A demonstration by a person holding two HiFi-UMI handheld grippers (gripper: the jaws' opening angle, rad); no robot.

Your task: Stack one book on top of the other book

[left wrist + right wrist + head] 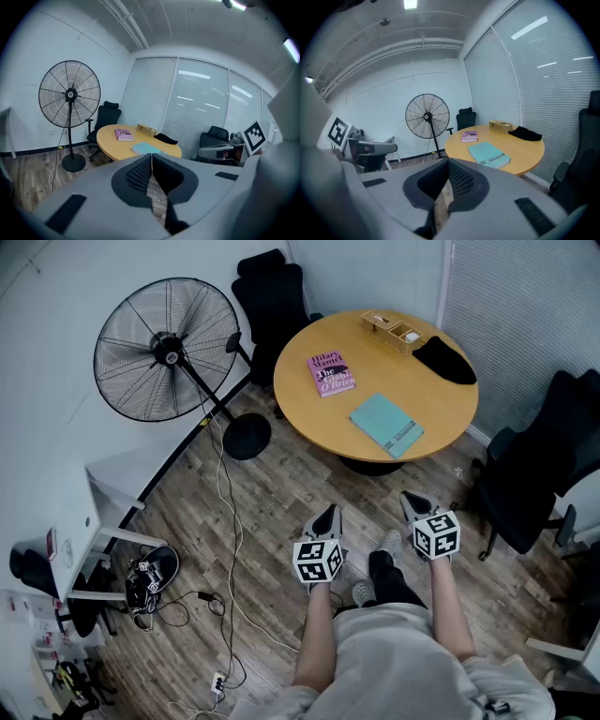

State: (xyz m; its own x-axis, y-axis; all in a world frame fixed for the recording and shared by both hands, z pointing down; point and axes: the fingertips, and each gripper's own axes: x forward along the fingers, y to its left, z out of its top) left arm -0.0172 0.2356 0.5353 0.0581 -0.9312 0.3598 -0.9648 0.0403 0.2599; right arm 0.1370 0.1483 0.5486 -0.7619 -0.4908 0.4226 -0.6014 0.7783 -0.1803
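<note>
Well ahead of the left gripper [327, 514] and the right gripper [413, 502], across a strip of plank floor [272, 512]: one round wooden table [314, 407]. Beyond the left claw and off to its left, one tall pedestal fan [164, 348], with a cable [225, 493] trailing from it over the floor. Two black office chairs: one [272, 292] past the table's far edge, one [530, 474] near the right claw's right side. Two books lying flat on the tabletop, apart from each other, not yet stacked: a teal book [385, 424] on the side nearest the claws, a pink book [331, 373] farther in and toward the fan. At the table's far edge, one black cloth item [445, 360] and one small wooden tray [392, 331], side by side. Both claws low over the floor, side by side, each with jaws pressed together and gripping nothing.
</note>
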